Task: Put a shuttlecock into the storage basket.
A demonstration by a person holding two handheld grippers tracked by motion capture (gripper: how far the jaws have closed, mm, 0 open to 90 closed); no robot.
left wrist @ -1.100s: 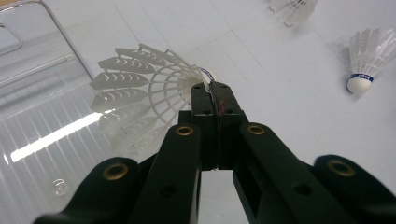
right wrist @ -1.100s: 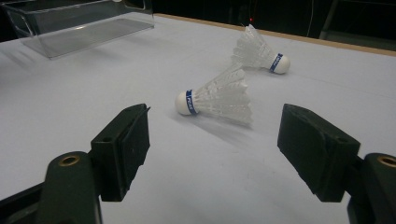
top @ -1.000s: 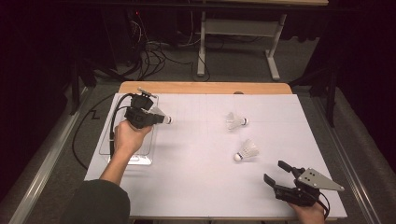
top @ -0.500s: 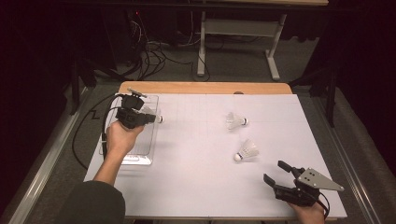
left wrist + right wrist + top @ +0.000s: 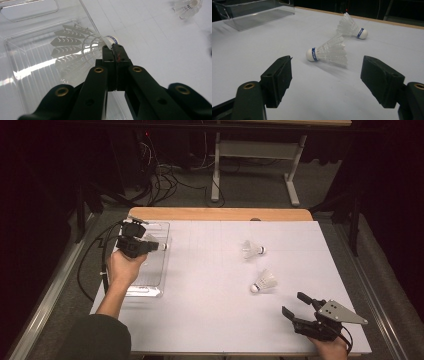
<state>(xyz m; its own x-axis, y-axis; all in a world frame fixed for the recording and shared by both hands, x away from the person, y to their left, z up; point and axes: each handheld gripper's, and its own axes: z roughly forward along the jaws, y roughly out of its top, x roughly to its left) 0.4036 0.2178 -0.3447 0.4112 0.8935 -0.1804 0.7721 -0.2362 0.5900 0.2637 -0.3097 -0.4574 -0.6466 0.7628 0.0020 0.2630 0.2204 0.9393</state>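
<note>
Item: L gripper (image 5: 150,245), jaws clamped on shuttlecock (image 5: 82,47) near its cork; since 1 s ago carried from mat toward 9 o'clock, now over clear bin (image 5: 150,290). Drop looks next. R gripper (image 5: 300,306), jaws wide, empty, idle at 5 o'clock. Two loose shuttlecocks (image 5: 263,281) at 3 o'clock remain.

The tray (image 5: 22,62) is clear, glossy ribbed plastic. The held shuttlecock (image 5: 75,47) has a white plastic mesh skirt. The left gripper (image 5: 112,53) looks matt black with brass-coloured rivets. The counter (image 5: 210,285) wears smooth white paper over a wooden edge.
</note>
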